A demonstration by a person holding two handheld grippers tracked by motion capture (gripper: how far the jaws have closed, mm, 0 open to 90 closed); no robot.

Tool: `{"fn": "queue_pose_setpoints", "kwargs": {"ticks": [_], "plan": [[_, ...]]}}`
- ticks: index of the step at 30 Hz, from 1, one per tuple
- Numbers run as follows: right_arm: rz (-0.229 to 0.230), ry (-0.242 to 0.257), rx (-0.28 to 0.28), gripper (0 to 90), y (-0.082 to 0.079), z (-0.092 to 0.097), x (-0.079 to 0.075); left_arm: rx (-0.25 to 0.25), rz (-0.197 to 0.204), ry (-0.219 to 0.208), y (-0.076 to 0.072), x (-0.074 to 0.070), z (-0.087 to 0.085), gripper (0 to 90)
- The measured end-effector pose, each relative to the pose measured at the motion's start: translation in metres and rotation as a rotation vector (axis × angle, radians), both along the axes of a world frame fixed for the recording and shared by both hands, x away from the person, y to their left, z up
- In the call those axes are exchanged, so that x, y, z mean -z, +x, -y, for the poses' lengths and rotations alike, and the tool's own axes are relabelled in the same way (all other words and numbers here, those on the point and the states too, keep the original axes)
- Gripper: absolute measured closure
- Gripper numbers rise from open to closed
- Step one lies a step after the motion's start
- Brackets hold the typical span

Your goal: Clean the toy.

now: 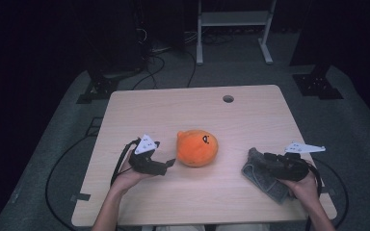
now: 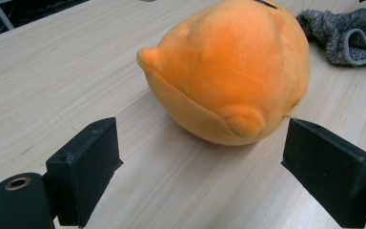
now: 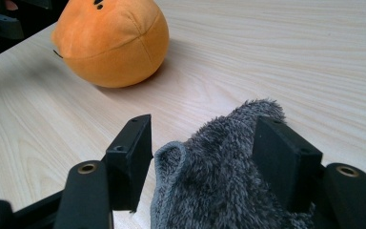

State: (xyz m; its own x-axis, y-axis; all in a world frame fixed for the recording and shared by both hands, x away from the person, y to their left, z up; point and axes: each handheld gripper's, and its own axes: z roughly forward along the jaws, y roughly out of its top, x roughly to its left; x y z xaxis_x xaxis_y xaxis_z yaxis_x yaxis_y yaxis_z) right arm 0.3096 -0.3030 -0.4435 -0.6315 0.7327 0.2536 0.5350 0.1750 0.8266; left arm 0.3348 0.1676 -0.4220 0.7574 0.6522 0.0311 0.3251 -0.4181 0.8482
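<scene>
High view: overhead from the person's side, looking forward and down over the whole bench (image 1: 192, 197). Both tongs views sit low and close, facing each other; all share the orange plush (image 1: 197, 147).

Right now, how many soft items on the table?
2: orange plush toy mid-table, just ahead of the left gripper; grey fuzzy cloth at the right edge, under the right gripper.

The grey cloth (image 3: 219, 181) runs off the right gripper view's bottom edge.
</scene>
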Motion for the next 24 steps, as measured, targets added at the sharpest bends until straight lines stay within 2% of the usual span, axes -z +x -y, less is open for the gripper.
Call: {"fn": "queue_pose_setpoints", "kwargs": {"ticks": [8, 12, 19, 24], "plan": [[-0.005, -0.004, -0.003, 37.3, -0.001, 0.0, 0.002, -0.02, -0.012, -0.024, -0.011, 0.011, -0.006, 11.2], [-0.005, 0.002, -0.002, 37.3, -0.001, 0.0, 0.002, -0.032, -0.019, -0.021, -0.015, 0.017, -0.009, 10.8], [-0.004, -0.009, -0.002, 37.2, -0.002, -0.001, 0.003, -0.08, -0.025, -0.053, -0.017, 0.028, -0.015, 10.5], [0.012, 0.015, -0.004, 37.5, -0.001, -0.003, 0.001, -0.124, -0.04, -0.023, -0.018, 0.039, -0.014, 10.5]]}}
